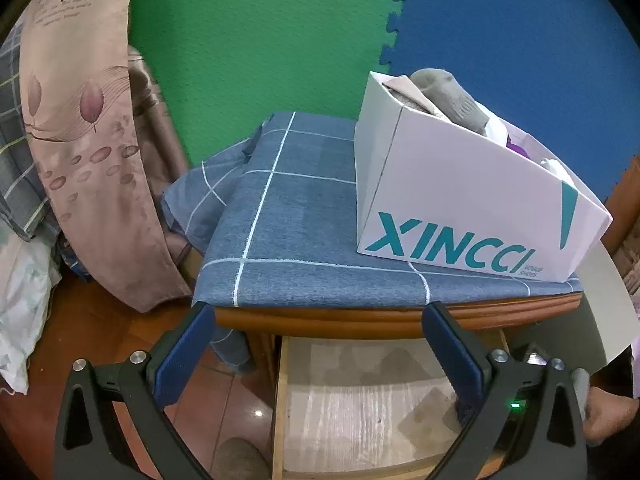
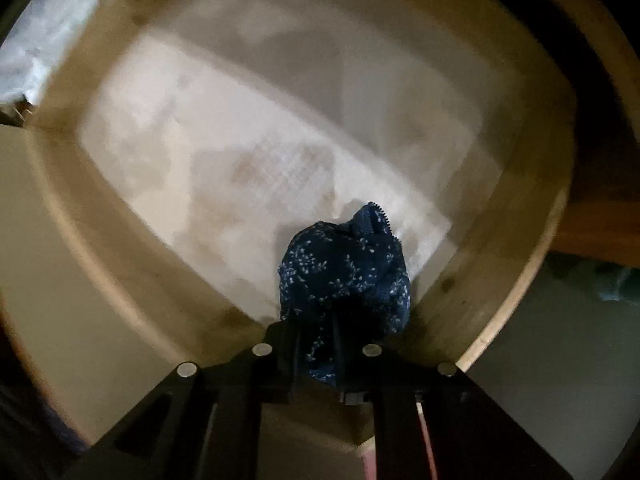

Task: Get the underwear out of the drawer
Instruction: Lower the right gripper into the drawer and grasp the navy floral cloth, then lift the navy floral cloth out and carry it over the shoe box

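In the right wrist view my right gripper (image 2: pixel 316 336) is shut on dark blue underwear (image 2: pixel 344 272) with small white specks, bunched between its fingers above the pale lined bottom of the open wooden drawer (image 2: pixel 516 240). The view is blurred. In the left wrist view my left gripper (image 1: pixel 320 320) is open and empty, held in front of the cabinet edge, above the same open drawer (image 1: pixel 280 400). The underwear does not show in the left wrist view.
A white XINCCI shoebox (image 1: pixel 460 208) holding grey and purple clothes stands on the blue checked cloth (image 1: pixel 288 216) over the cabinet top. A pink flowered pillow (image 1: pixel 88 140) leans at the left. Green and blue foam mats cover the wall behind.
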{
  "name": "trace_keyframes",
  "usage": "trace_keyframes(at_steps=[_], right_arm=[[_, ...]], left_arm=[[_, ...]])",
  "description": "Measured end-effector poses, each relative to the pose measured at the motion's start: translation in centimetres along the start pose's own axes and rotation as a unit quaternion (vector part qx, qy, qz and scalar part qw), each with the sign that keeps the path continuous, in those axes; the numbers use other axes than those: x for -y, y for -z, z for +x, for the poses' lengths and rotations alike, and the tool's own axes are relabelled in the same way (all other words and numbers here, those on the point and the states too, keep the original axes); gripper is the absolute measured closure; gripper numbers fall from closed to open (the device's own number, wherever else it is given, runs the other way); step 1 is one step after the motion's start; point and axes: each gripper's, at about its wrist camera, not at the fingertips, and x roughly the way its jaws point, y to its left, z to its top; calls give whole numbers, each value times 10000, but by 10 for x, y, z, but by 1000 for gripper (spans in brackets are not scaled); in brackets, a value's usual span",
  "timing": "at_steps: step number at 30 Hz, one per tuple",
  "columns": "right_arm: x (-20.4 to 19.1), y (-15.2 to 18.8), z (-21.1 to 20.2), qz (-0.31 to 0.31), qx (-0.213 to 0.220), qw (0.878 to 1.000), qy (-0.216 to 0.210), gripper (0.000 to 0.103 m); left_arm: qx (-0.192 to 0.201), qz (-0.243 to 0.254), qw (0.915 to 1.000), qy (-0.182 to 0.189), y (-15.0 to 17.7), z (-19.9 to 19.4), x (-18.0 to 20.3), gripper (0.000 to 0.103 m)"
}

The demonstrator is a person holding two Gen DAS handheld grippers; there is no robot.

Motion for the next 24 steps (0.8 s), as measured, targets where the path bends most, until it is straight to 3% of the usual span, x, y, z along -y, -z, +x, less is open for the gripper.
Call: trace_keyframes(at_steps=[6,13,18,24], right_arm=[[-6,22,-61,635,1022,9907,-632,91],[-5,44,-132,1153,2252,9581,-1340,91],[-22,64,-165,1200,2965,9364,-1447,91],[-30,79,-188,1225,3513,9161,-1494,91]], left_arm=[[-45,-54,10000,35,-2,1,-5,1],[-18,6,10000,38,-1,-1,-3,1],[34,240,9997,1,2,-2,6,0],[-85,584,9982,-82,7,3,20,1]])
